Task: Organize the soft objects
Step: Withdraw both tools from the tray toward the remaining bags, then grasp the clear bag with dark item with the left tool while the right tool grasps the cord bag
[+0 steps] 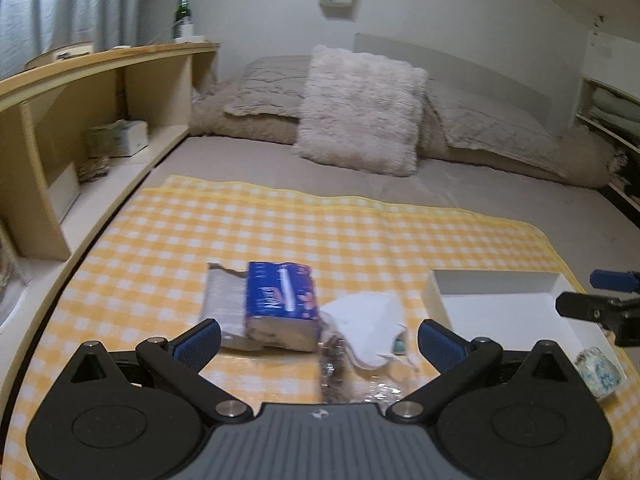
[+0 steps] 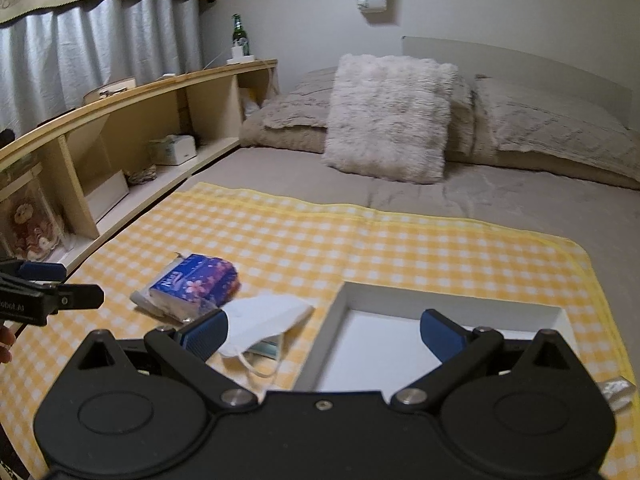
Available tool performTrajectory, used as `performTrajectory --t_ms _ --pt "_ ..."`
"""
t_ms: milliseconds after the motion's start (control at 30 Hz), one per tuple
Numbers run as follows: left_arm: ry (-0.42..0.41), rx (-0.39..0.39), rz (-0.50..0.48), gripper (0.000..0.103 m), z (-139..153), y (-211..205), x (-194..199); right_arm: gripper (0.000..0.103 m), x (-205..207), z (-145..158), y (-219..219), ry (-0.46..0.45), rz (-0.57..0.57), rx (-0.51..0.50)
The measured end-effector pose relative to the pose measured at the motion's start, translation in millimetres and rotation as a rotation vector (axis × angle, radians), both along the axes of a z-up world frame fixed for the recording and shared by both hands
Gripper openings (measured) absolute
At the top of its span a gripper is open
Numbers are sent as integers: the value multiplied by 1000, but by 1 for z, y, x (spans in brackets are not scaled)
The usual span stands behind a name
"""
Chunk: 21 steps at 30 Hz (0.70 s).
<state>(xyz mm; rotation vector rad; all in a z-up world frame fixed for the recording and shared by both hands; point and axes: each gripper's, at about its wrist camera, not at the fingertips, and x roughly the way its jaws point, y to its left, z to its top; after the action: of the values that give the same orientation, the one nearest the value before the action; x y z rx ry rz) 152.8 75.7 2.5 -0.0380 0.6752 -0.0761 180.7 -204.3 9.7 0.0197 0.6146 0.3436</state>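
Observation:
A blue tissue pack lies on the yellow checked cloth. A white face mask lies just right of it. A clear wrapper lies in front of the mask. A white tray sits to the right. My left gripper is open, above the cloth before the pack and mask. My right gripper is open over the tray's left edge; it also shows in the left wrist view. A small patterned packet lies by the tray.
A fluffy cushion and pillows lie at the bed's head. A wooden shelf unit runs along the left, with a tissue box inside and a green bottle on top.

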Motion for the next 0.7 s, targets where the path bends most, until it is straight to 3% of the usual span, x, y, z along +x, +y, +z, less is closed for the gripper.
performTrajectory --t_ms 200,333,467,533,600,700 --pt "8 -3 52 103 -1 22 5 103 8 -7 28 42 34 13" --pt "59 -2 55 103 -8 28 15 103 18 -18 44 120 35 55" --pt "120 -66 53 102 -20 33 29 103 26 -34 56 201 29 102" --pt "147 -105 53 97 -25 35 37 103 31 -42 65 236 33 96" --pt "169 -112 47 85 -31 32 46 103 36 -50 75 265 35 81" --pt "215 -118 31 76 -42 26 59 103 43 -62 84 326 49 105"
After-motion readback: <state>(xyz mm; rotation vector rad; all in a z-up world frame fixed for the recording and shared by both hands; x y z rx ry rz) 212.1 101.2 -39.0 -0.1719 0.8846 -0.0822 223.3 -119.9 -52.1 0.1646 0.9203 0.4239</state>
